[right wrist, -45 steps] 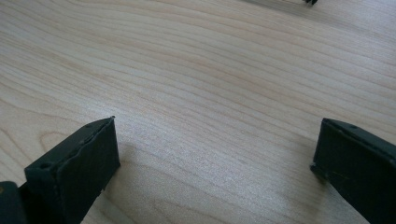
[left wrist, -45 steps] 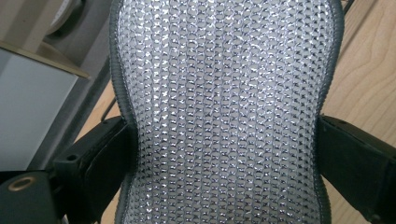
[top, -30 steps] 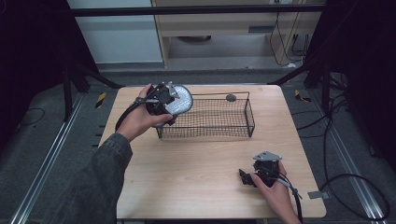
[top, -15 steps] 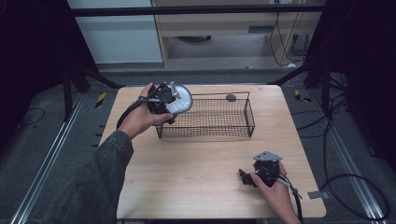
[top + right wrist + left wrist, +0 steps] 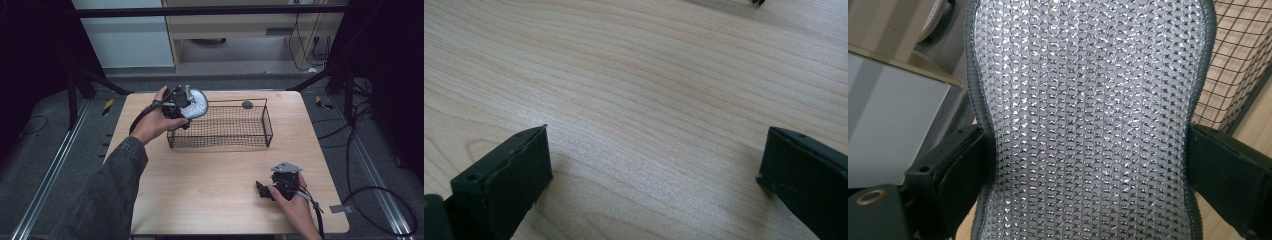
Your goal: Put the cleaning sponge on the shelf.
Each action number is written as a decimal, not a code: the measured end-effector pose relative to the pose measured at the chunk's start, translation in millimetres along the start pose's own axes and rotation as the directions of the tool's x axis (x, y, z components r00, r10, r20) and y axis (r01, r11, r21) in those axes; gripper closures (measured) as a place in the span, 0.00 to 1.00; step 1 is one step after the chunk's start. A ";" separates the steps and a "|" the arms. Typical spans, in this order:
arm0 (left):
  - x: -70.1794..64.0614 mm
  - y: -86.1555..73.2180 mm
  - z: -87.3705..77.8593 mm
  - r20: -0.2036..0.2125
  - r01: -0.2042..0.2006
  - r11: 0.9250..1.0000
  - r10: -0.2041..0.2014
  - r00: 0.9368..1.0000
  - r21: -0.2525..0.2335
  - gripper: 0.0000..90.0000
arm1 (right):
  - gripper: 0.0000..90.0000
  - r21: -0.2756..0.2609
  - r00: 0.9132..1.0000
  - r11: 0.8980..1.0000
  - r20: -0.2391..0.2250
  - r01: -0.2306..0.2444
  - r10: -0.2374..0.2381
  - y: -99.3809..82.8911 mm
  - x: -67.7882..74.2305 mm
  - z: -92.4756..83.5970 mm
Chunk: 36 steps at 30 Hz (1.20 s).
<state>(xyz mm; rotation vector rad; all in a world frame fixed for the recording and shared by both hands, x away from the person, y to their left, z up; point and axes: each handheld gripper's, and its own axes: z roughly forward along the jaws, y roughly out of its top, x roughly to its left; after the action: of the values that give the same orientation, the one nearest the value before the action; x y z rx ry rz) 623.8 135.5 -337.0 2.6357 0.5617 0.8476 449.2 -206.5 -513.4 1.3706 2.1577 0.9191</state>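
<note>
From above, my left gripper (image 5: pixel 186 104) holds the silver pad (image 5: pixel 196 104) over the basket's (image 5: pixel 267 120) left rim. My right gripper (image 5: pixel 267 189) rests on the table (image 5: pixel 210 180). Left gripper view: my jaws pinch the pad's mesh middle, perhaps a scrubber. Right gripper view: my jaws stand spread over bare wood.

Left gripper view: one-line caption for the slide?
Left gripper clamps the waist of a silvery mesh insole, with the wire basket at the right.
</note>
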 end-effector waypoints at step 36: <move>-17.3 21.0 29.5 0.017 -0.127 0.991 0.127 0.992 0.035 0.09 | 0.00 -0.001 1.000 1.000 -0.001 0.004 -0.004 -0.1 -0.4 0.0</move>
<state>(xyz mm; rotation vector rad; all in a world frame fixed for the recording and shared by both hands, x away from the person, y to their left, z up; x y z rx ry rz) 634.4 104.2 -359.7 2.7324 0.4123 0.8613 449.3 -206.8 -513.4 1.3650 2.1594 0.9197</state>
